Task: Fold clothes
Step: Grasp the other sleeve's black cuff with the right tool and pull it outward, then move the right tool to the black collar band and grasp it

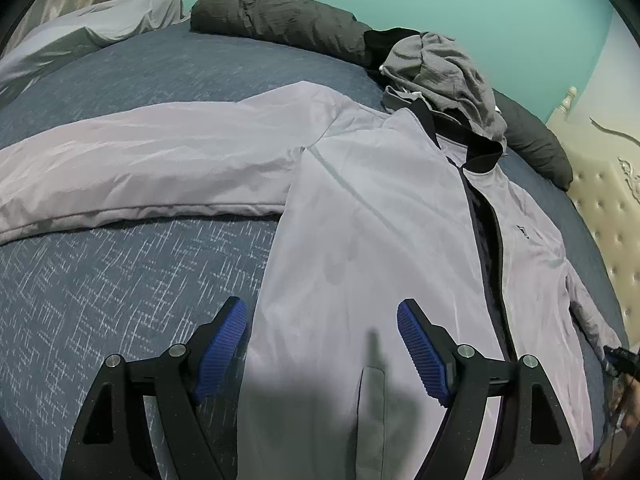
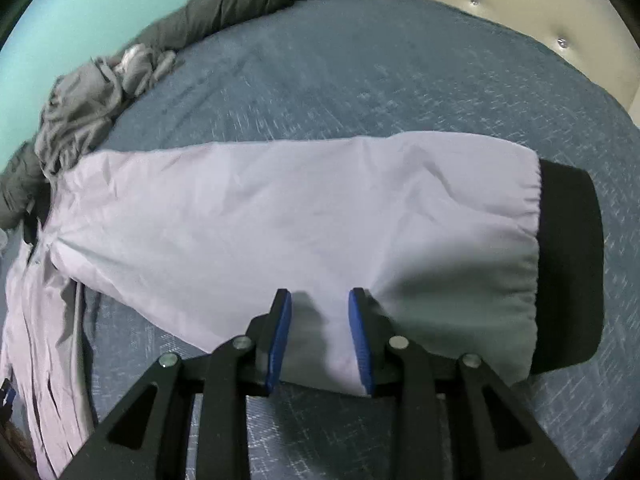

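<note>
A pale lilac zip jacket (image 1: 360, 200) with a black collar lies front-up on the blue bed sheet (image 1: 120, 280). Its zip is partly undone, and one sleeve (image 1: 140, 160) stretches out to the left. My left gripper (image 1: 322, 308) hovers open over the jacket's lower front panel, with nothing between its blue pads. In the right wrist view the other sleeve (image 2: 300, 208) lies flat and ends in a black cuff (image 2: 568, 264) at the right. My right gripper (image 2: 319, 294) is open, its fingers straddling the sleeve's near edge with fabric in the gap.
A crumpled grey garment pile (image 1: 440, 72) sits above the jacket's collar. A dark grey rolled duvet (image 1: 280, 12) lines the teal wall. A cream tufted headboard (image 1: 600, 184) stands at the right. Bare sheet (image 2: 360, 72) lies beyond the sleeve.
</note>
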Motion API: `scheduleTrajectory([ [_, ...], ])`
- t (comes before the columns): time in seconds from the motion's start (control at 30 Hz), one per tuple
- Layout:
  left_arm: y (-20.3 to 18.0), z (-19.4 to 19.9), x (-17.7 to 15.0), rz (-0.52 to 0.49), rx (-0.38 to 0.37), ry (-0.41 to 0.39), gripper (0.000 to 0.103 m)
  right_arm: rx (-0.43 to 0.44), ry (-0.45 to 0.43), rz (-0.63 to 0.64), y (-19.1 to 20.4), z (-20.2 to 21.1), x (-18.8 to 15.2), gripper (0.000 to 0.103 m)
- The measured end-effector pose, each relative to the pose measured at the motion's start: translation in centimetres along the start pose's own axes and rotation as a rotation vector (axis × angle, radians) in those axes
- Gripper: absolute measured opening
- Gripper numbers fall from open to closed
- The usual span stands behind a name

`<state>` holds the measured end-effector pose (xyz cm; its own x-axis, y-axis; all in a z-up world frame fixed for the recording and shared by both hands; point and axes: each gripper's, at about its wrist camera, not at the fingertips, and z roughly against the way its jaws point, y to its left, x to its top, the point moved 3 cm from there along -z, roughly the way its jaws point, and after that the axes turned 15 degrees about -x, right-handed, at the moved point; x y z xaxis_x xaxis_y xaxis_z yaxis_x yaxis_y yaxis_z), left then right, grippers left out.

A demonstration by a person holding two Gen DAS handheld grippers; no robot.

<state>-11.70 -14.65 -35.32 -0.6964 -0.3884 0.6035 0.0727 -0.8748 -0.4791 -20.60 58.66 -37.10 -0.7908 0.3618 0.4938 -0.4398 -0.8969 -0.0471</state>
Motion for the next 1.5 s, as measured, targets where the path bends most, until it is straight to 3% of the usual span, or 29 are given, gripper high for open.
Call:
scheduleTrajectory([
  [0.2, -0.6, -1.3, 1.1, -0.013, -0.019, 0.004, 0.083, 0.058, -0.116, 0.032, 2.6, 4.0, 1.7, 0.030],
  [0.43, -1.7, -4.0, 3.3, -0.058, -0.048, 0.028, 0.084, 0.176, -0.182, 0.237, 13.2, 7.1, 4.2, 0.034],
  [0.57, -1.4, -4.9, 4.2, -0.065, -0.061, 0.022, 0.084, 0.219, -0.172, 0.332, 20.1, 6.3, 5.5, 0.040],
  [0.73, -0.6, -5.6, 4.0, -0.047, -0.063, 0.025, 0.084, 0.246, -0.161, 0.398, 26.0, 5.0, 6.6, 0.046],
  [0.93, 0.0, -6.4, 3.8, -0.036, -0.073, 0.033, 0.084, 0.227, -0.161, 0.428, 31.8, 2.6, 9.8, 0.046],
  [1.23, 0.2, -6.8, 3.7, -0.034, -0.083, 0.038, 0.084, 0.134, -0.199, 0.536, 38.4, -1.4, 13.4, 0.050],
  [1.43, 0.0, -7.2, 3.5, -0.048, -0.075, 0.046, 0.087, 0.080, -0.199, 0.633, 41.2, -4.2, 13.8, 0.050],
  [1.5, -0.1, -7.3, 3.4, -0.052, -0.073, 0.047, 0.088, 0.086, -0.185, 0.649, 41.7, -5.1, 13.8, 0.036],
])
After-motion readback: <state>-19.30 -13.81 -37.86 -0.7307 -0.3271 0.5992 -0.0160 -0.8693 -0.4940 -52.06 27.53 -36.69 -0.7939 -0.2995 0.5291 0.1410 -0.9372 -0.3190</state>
